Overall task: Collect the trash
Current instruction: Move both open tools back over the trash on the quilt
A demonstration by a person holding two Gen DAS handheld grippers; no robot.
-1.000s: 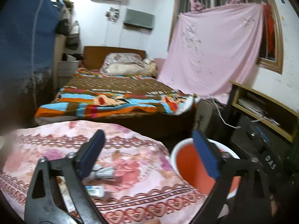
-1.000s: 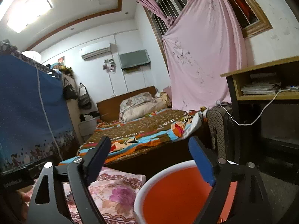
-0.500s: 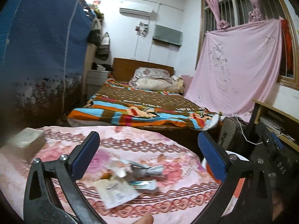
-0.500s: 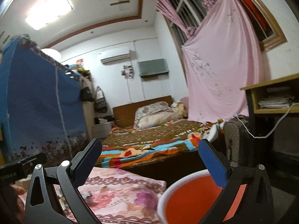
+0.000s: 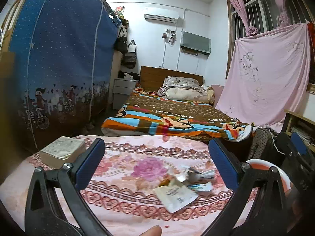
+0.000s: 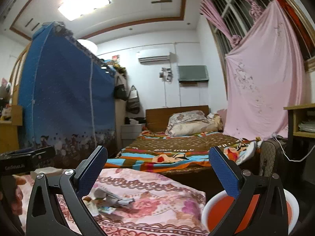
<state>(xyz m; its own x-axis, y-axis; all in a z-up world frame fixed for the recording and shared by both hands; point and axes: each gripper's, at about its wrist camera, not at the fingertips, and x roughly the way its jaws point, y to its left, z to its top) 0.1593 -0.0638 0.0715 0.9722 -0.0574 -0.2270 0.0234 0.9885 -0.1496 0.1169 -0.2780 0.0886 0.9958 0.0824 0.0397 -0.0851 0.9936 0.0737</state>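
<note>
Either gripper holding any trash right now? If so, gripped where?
Nothing held. Left gripper and right gripper are both open and empty; the wrappers lie loose on the floral cloth.

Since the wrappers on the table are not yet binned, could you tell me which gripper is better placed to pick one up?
Probably the left gripper: open, with the wrappers framed between its fingers.
</note>
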